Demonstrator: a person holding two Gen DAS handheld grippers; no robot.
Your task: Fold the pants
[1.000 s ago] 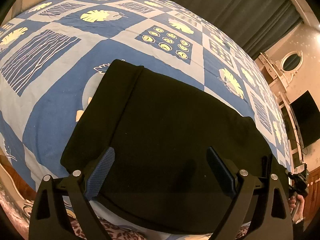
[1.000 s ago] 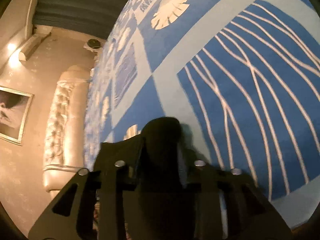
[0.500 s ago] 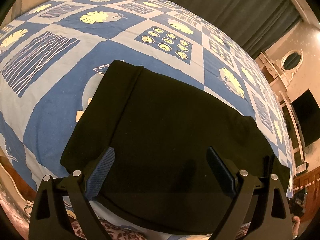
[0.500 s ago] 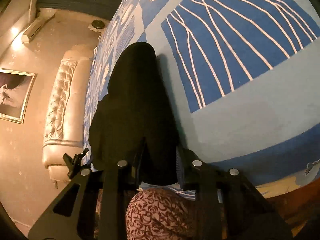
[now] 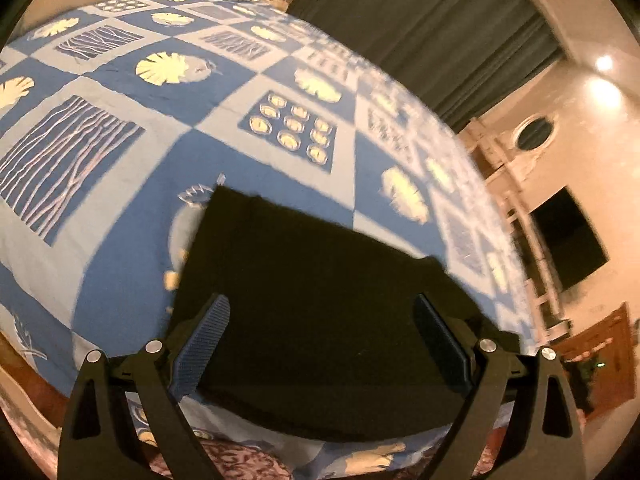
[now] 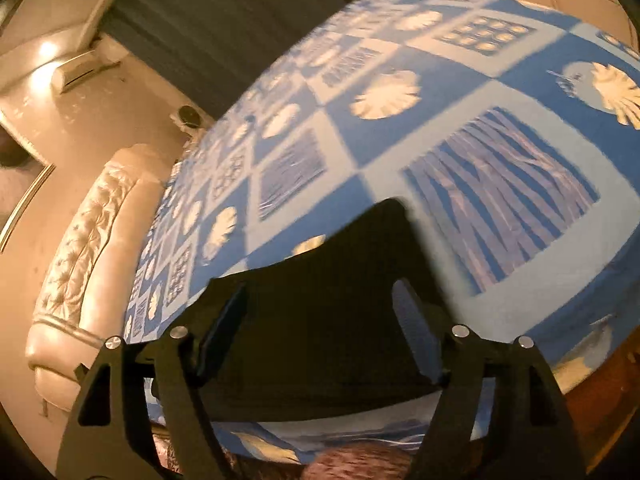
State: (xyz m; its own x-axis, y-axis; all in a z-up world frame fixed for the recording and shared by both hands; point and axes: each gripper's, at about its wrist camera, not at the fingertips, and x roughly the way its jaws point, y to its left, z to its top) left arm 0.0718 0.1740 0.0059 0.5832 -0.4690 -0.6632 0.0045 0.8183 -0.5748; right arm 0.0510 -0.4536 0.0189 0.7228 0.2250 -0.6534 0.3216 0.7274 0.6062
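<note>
The black pants (image 5: 316, 296) lie folded in a flat rectangle on the blue and white patterned bedspread (image 5: 120, 184), near the bed's front edge. They also show in the right wrist view (image 6: 320, 320). My left gripper (image 5: 322, 340) is open and empty, held above the near part of the pants. My right gripper (image 6: 320, 328) is open and empty too, held above the pants from the other side. Neither gripper touches the cloth.
Dark curtains (image 5: 420, 28) hang beyond the far side of the bed. A padded cream headboard (image 6: 80, 264) stands at the left in the right wrist view. A dark screen (image 5: 568, 240) hangs on the wall at the right. A floral cloth (image 5: 240, 460) lies below the bed's front edge.
My right gripper has let go of the pants and opened, then drawn back above them. My left gripper has lifted back a little and stays open.
</note>
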